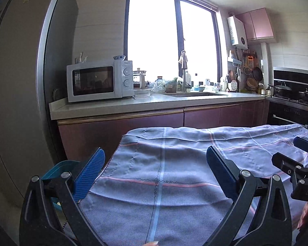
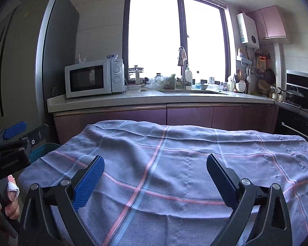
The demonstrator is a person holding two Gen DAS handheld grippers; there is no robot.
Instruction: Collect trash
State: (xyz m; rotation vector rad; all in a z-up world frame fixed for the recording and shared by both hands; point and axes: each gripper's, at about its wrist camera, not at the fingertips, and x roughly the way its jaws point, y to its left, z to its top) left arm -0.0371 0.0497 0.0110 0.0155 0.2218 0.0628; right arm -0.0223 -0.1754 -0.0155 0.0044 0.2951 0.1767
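Note:
My left gripper (image 1: 155,162) is open and empty, held above the left part of a table covered by a grey-blue checked cloth (image 1: 174,164). My right gripper (image 2: 155,168) is open and empty above the same cloth (image 2: 174,153). No trash shows on the cloth in either view. A teal bin (image 1: 61,167) stands on the floor at the table's left edge, behind my left finger; its rim also shows in the right wrist view (image 2: 44,149). The right gripper shows at the right edge of the left wrist view (image 1: 297,160), and the left gripper at the left edge of the right wrist view (image 2: 12,141).
A kitchen counter (image 1: 154,102) runs behind the table with a white microwave (image 1: 98,81), a sink with a tap (image 1: 183,75), and bottles and jars. A tall fridge (image 1: 16,82) stands at left. A stove with pans (image 1: 293,94) is at right.

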